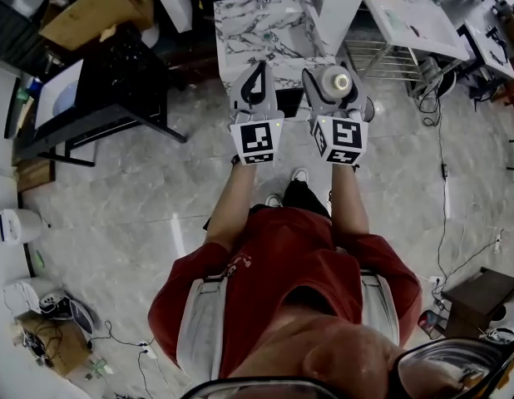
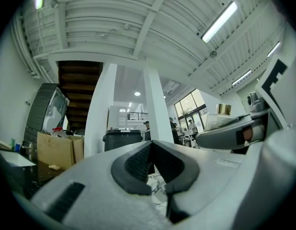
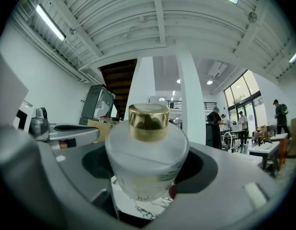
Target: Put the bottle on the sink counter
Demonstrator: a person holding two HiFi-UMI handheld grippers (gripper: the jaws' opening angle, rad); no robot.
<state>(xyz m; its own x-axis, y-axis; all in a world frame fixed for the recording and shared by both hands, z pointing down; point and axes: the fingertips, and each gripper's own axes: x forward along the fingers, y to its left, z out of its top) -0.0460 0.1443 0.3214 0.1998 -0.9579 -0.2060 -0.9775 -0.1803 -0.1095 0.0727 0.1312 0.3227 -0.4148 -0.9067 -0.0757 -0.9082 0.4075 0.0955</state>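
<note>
- A cardboard box (image 1: 99, 11) sits at the far left of the head view. Just beside it is a black stand (image 1: 124, 73) with a pale sheet (image 1: 59, 98) lying on its near side.
- The person's red shirt (image 1: 278, 264) fills the lower middle, with both arms stretched forward over the grey floor (image 1: 140, 189).
- The left gripper (image 1: 259, 66) is held out level, and its marker cube (image 1: 257, 140) faces the head camera. In the left gripper view its dark pads (image 2: 133, 164) are clenched tip to tip (image 2: 151, 145), with nothing between them.
- The marble sink counter (image 1: 265, 32) stands straight ahead, and both grippers' tips are at its near edge.
- The right gripper (image 1: 336, 75) is just beside the left one. Its jaws stand wide and grasp the bottle (image 1: 338, 83) by its sides.
- In the right gripper view (image 3: 148, 166) the frosted white bottle (image 3: 147, 155) stands upright between the jaws with its gold cap (image 3: 148, 122) on top. Veined marble (image 3: 138, 206) shows below the base, but I cannot tell whether the two touch.
- A white table (image 1: 411, 19) stands to the right of the counter, and cables (image 1: 442, 152) trail over the floor below it.
</note>
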